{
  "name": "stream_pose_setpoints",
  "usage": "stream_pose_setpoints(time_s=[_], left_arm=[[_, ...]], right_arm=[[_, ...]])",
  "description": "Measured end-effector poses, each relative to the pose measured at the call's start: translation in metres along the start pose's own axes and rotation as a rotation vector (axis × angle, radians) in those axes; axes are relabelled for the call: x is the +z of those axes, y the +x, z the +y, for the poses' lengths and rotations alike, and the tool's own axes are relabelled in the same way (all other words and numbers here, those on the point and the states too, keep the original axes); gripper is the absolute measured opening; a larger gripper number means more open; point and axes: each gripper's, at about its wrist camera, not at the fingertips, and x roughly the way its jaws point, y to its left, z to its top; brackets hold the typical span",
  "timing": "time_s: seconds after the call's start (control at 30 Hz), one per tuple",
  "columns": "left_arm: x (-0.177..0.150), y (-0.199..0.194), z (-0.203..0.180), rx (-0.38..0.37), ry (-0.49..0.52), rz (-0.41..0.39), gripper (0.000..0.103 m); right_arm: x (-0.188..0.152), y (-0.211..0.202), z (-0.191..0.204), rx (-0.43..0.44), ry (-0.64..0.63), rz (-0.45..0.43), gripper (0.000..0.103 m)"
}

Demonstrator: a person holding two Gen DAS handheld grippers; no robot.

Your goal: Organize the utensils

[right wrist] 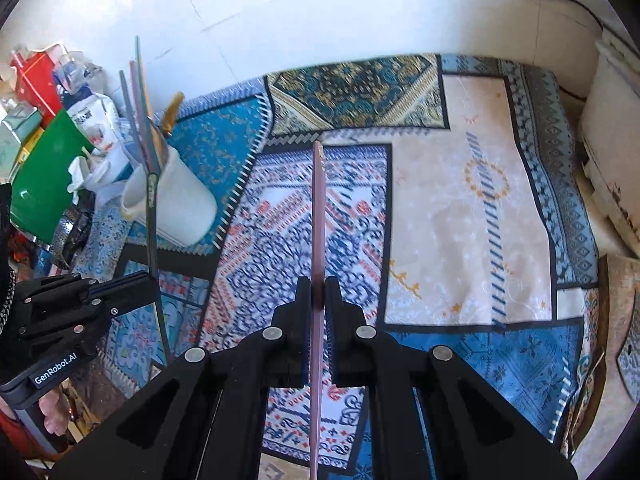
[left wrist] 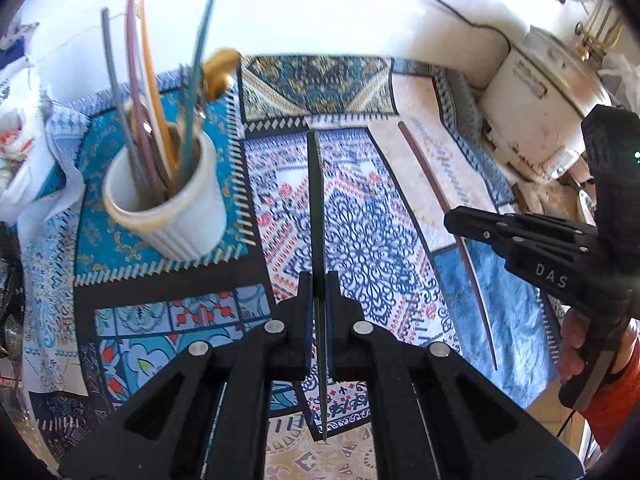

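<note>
A white ribbed cup (left wrist: 172, 216) on the patterned cloth (left wrist: 360, 240) holds grey, pink, orange and teal sticks upright. The left gripper (left wrist: 319, 292) is clamped on a thin dark green chopstick (left wrist: 316, 200) above the cloth, right of the cup. The right gripper (right wrist: 319, 296) pinches a slim brownish-pink chopstick (right wrist: 319, 216).

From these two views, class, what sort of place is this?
Probably a home kitchen table: a patterned tablecloth, a white cup holding chopsticks, and a worn white appliance by the wall.
</note>
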Motion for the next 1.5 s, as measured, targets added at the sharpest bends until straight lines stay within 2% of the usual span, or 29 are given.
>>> stream_pose_setpoints(time_s=[0.13,0.5,0.53,0.77,0.87,0.93,1.0,1.13,1.3,1.4,1.5], left_arm=[[0.002,-0.019,0.005,0.018,-0.005,-0.07,0.003],[0.009,-0.052,0.033,0.007,-0.083,-0.157,0.002],[0.01,-0.056,0.036,0.006,-0.086,-0.167,0.0],[0.022,-0.076,0.052,0.004,-0.093,-0.218,0.0],[0.026,-0.068,0.061,-0.023,-0.095,-0.187,0.0],[0.027,-0.051,0.065,-0.021,-0.107,-0.134,0.001],[0.026,-0.035,0.068,-0.034,-0.136,-0.091,0.005],[0.022,0.002,0.067,-0.105,-0.202,0.004,0.013],[0.02,0.045,0.037,-0.112,-0.172,0.102,0.014],[0.022,0.068,0.013,-0.107,-0.145,0.139,0.019],[0.028,0.09,-0.01,-0.064,-0.137,0.159,0.026]], right_arm=[[0.011,-0.006,0.009,0.015,-0.017,-0.03,0.006],[0.04,-0.018,0.034,0.035,-0.071,-0.102,0.006],[0.043,-0.019,0.036,0.043,-0.071,-0.106,0.006],[0.059,-0.022,0.051,0.067,-0.091,-0.145,0.006],[0.065,-0.023,0.055,0.066,-0.089,-0.16,0.006],[0.068,-0.025,0.054,0.068,-0.082,-0.171,0.006],[0.069,-0.028,0.05,0.064,-0.076,-0.177,0.006],[0.066,-0.034,0.037,0.035,-0.061,-0.183,0.006],[0.057,-0.042,0.012,-0.028,-0.035,-0.181,0.006],[0.049,-0.048,-0.007,-0.075,-0.01,-0.182,0.006],[0.041,-0.054,-0.026,-0.109,0.016,-0.182,0.006]])
